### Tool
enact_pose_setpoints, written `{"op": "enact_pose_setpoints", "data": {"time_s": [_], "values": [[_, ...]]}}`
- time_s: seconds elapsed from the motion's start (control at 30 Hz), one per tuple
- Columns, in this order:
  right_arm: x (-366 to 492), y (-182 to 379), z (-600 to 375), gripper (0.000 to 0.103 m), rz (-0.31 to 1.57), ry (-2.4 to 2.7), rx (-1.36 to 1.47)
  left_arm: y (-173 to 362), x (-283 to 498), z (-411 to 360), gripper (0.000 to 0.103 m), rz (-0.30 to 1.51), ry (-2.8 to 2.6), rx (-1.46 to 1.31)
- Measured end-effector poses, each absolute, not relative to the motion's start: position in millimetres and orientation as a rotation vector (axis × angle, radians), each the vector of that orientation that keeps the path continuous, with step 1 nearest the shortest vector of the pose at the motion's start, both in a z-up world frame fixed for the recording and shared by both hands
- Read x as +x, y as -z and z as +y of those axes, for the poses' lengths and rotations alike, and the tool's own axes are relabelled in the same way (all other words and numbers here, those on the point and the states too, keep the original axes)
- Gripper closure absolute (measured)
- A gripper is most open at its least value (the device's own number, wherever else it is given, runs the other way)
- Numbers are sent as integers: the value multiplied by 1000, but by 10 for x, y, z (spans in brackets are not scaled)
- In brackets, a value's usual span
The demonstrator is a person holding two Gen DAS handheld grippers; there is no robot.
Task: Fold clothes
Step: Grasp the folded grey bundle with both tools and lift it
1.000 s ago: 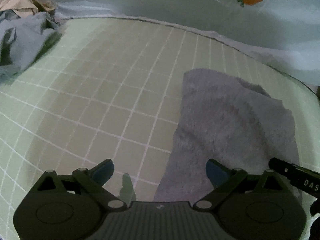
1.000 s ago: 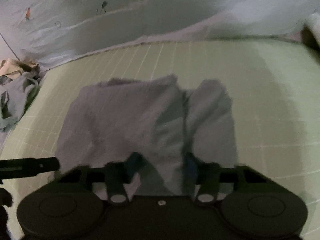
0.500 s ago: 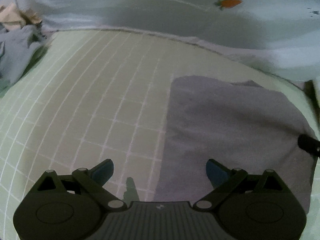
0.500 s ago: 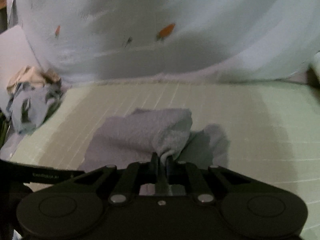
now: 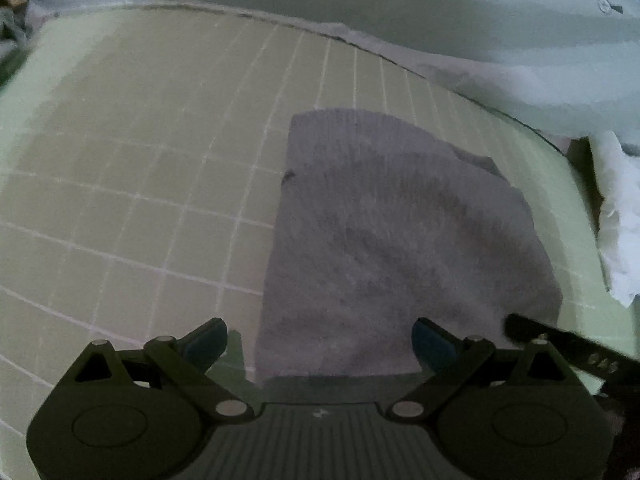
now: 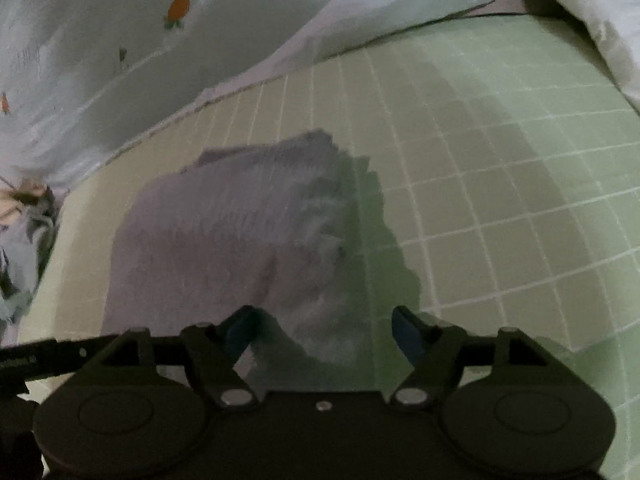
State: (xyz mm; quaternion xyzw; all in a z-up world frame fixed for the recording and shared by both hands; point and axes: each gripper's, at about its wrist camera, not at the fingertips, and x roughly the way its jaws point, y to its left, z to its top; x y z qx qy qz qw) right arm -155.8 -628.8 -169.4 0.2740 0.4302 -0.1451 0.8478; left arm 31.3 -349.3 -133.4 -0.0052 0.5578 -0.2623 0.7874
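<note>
Now that right gripper [image 6: 322,330] has let go, jaws wide vs clamped on cloth 0.5 s ago: grey garment [image 5: 400,240] lies folded flat on green grid mat [image 5: 140,168]. Left gripper [image 5: 320,340] wide too, at garment's near edge. Fold looks done; prob next fold or next item.

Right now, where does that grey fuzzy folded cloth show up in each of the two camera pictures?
Left wrist view: the grey fuzzy folded cloth fills the centre-right, lying flat ahead of the open left gripper.
Right wrist view: the cloth sits centre-left, just beyond the open right gripper.
Shared landmark: the green mat with white grid lines under it, with the pale carrot-print sheet behind.
</note>
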Motion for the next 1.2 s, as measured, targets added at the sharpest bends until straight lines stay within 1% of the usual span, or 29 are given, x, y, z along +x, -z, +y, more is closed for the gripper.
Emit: {"op": "enact_pose_setpoints", "data": {"time_s": [0.1,0.17,0.2,0.27,0.3,0.33,0.37,0.4,0.43,0.47,0.5,0.53,0.63,0.73,0.9,1.2], "values": [[-1513,1708,-6232,24,918,289,561,1384,340,-3516,5,1215,588,-35],[-1462,1709,-6177,18,921,295,543,1416,360,-3531,6,1221,602,-51],[-1432,1717,-6150,17,921,297,536,1429,369,-3535,8,1225,611,-61],[-1381,1728,-6091,12,925,303,526,1454,393,-3556,16,1232,640,-87],[-1361,1730,-6060,10,929,307,522,1457,399,-3565,22,1229,651,-96],[-1341,1737,-6031,8,933,315,523,1457,404,-3571,37,1231,670,-107],[-1321,1738,-6010,9,936,321,528,1453,402,-3578,43,1234,688,-120],[-1301,1739,-5989,11,939,327,533,1447,398,-3586,53,1237,705,-132],[-1300,1723,-5971,19,943,321,537,1406,370,-3597,65,1222,728,-122],[-1299,1708,-5953,38,947,314,541,1354,335,-3609,70,1200,753,-104],[-1298,1692,-5935,55,951,308,545,1301,299,-3622,76,1178,779,-86],[-1298,1676,-5916,72,955,302,549,1237,259,-3645,78,1159,805,-74],[-1410,1593,-5930,76,921,302,611,1032,133,-3729,80,1103,883,-45],[-1599,1457,-5927,79,865,312,650,854,-37,-3925,80,1053,966,17],[-2012,1177,-5962,80,791,411,612,630,-392,-4369,80,979,1121,111],[-3101,766,-6646,80,654,602,588,357,-1252,-5399,80,884,1297,162]]}}
